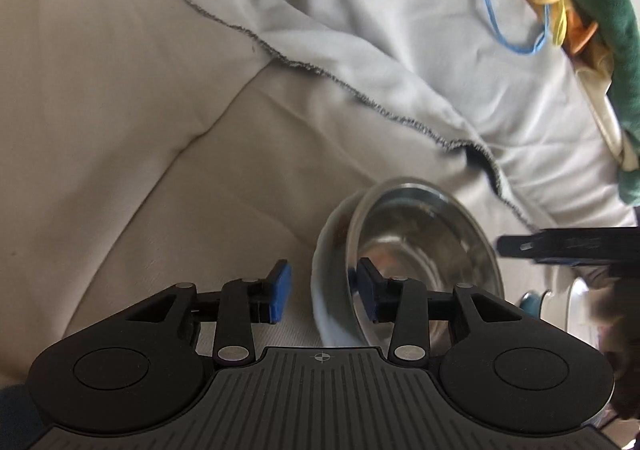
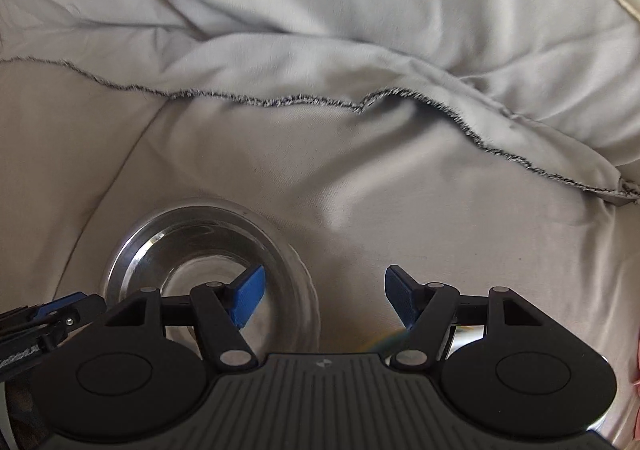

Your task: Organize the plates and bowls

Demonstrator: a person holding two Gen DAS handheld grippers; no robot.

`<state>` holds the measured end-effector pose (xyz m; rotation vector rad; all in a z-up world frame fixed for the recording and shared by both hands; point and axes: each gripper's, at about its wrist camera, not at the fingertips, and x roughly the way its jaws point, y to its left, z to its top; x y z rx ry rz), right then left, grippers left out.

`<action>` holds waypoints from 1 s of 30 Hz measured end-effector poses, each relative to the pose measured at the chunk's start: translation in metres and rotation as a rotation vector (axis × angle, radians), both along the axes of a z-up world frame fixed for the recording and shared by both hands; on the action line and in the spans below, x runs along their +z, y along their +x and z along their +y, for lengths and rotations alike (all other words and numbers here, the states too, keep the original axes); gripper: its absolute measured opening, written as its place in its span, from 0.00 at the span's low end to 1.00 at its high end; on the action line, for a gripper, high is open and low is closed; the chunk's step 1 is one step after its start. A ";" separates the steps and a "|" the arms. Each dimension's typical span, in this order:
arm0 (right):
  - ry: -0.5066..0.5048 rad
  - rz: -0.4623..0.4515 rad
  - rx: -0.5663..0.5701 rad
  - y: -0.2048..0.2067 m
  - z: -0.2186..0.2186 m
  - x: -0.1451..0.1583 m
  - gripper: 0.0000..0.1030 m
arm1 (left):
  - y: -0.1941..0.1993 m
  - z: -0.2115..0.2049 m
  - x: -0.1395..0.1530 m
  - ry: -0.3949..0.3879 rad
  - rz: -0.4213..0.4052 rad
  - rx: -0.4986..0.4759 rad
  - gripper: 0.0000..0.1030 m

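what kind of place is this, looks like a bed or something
Probably a bed or sofa at home, not a kitchen: a steel bowl sits on rumpled beige bedding, a pale sheet with a frayed edge overlaps it, and a plush toy lies nearby.

One steel bowl (image 1: 424, 250) nested in one white bowl (image 1: 332, 290), two claws, two cloths.

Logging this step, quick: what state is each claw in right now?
Left claw: open, straddling the rim of the shiny steel bowl nested in a white bowl, not clamped.
Right claw: open, holding nothing.
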<state>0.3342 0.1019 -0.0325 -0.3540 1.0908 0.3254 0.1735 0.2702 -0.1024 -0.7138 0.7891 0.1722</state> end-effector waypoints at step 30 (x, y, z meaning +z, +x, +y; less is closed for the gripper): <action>0.027 0.293 -0.096 0.028 0.033 -0.073 0.71 | 0.034 0.002 -0.018 -0.099 0.035 -0.149 0.52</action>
